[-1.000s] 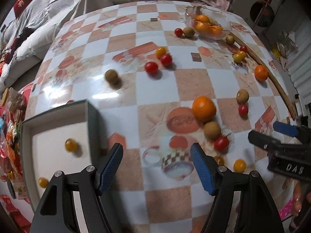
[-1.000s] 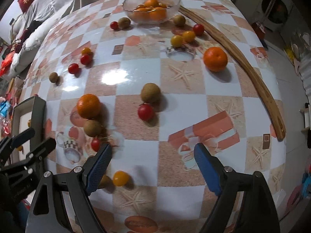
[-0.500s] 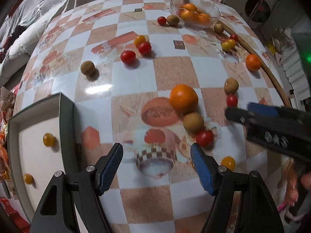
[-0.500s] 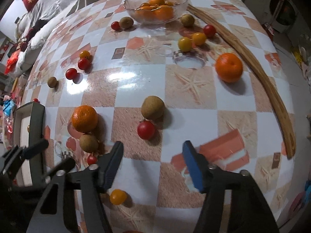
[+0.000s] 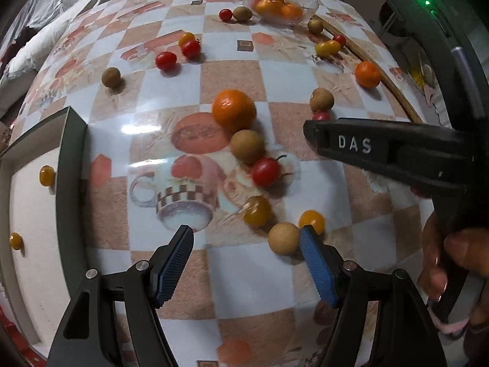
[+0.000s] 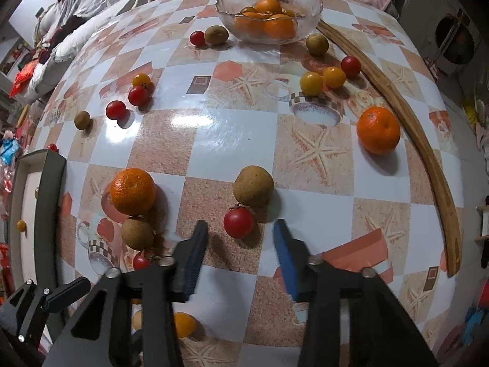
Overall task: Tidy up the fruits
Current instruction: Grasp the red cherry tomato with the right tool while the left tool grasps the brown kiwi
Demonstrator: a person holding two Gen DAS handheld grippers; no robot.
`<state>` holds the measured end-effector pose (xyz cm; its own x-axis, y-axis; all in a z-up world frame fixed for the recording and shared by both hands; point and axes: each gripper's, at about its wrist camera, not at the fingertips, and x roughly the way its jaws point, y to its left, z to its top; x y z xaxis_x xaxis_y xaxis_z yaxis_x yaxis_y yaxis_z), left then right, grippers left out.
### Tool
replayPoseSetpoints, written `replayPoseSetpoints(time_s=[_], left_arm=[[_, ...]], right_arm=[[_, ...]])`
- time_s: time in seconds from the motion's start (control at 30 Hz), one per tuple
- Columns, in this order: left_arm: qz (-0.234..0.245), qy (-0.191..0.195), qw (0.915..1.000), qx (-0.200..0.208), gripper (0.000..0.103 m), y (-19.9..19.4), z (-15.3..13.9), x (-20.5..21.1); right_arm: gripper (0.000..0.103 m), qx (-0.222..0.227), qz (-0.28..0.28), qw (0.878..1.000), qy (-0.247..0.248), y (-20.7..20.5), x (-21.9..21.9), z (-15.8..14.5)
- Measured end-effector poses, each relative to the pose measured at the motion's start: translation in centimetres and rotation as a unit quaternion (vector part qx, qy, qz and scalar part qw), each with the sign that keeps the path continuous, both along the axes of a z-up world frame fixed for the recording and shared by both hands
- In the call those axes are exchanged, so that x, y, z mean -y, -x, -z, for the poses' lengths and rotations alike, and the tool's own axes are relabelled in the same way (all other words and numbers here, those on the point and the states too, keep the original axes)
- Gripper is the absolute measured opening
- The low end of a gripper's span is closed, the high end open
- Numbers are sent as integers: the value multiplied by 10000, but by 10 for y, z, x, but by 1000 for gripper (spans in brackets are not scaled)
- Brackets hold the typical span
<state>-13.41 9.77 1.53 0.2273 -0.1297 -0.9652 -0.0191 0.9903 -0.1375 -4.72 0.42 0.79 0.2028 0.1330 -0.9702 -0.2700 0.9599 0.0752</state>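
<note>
Fruit lies scattered on a checkered table. My left gripper (image 5: 246,255) is open and empty; a brown longan (image 5: 283,238) and a yellow tomato (image 5: 311,221) lie by its right finger, another yellow tomato (image 5: 257,211) just ahead. My right gripper (image 6: 240,252) is open and empty, its jaws either side of a red tomato (image 6: 238,222) that touches a longan (image 6: 253,186). An orange (image 6: 133,191), a longan (image 6: 137,233) and a red tomato (image 6: 141,260) sit to its left. A glass bowl (image 6: 308,0) holds oranges at the far side.
A dark-rimmed white tray (image 5: 71,165) at the left holds two yellow tomatoes (image 5: 46,176). A wooden strip (image 6: 428,159) curves along the right table edge, with an orange (image 6: 378,134) beside it. More tomatoes and longans lie toward the far side. Bedding lies beyond the table.
Both grippers have moved forward over the table. The right gripper's jaws have narrowed and now straddle the red tomato. The left gripper has come up to the near longan and yellow tomatoes.
</note>
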Motion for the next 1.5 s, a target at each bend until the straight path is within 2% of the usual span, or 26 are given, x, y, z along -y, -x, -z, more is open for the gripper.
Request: replayPoseSetpoints(time_s=[0.1, 0.37, 0.5, 0.53, 0.63, 0.7, 0.87, 1.17, 1.3, 1.5], left_arm=[[-67, 54, 10000, -50, 73, -2, 1, 3], [-187, -8, 9997, -164, 72, -1, 11, 18], [-121, 6, 9999, -39, 50, 0, 8, 27], [-70, 3, 10000, -15, 39, 0, 7, 29], [25, 142, 9999, -22, 20, 1, 7, 32], [58, 225, 9997, -68, 12, 2, 8, 29], [5, 492, 9986, -173, 12, 4, 12, 7], [-75, 449, 9986, -254, 12, 10, 19, -12], [-61, 421, 9990, -143, 12, 12, 12, -13], [285, 372, 9989, -68, 13, 14, -2, -7]], right_arm=[[29, 4, 43, 10000, 11, -2, 1, 0], [27, 14, 55, 9999, -98, 0, 7, 0], [25, 51, 29, 10000, -73, 0, 7, -1], [22, 52, 33, 9999, -80, 0, 7, -1], [20, 0, 131, 9997, -217, 1, 12, -1], [20, -65, 256, 9991, -341, 3, 19, -2], [20, -102, 336, 9986, -392, 11, 31, -7], [20, -219, 440, 9976, -484, 26, 39, -13], [20, -226, 454, 9976, -468, 29, 39, -14], [20, -215, 510, 9972, -502, 34, 43, -19]])
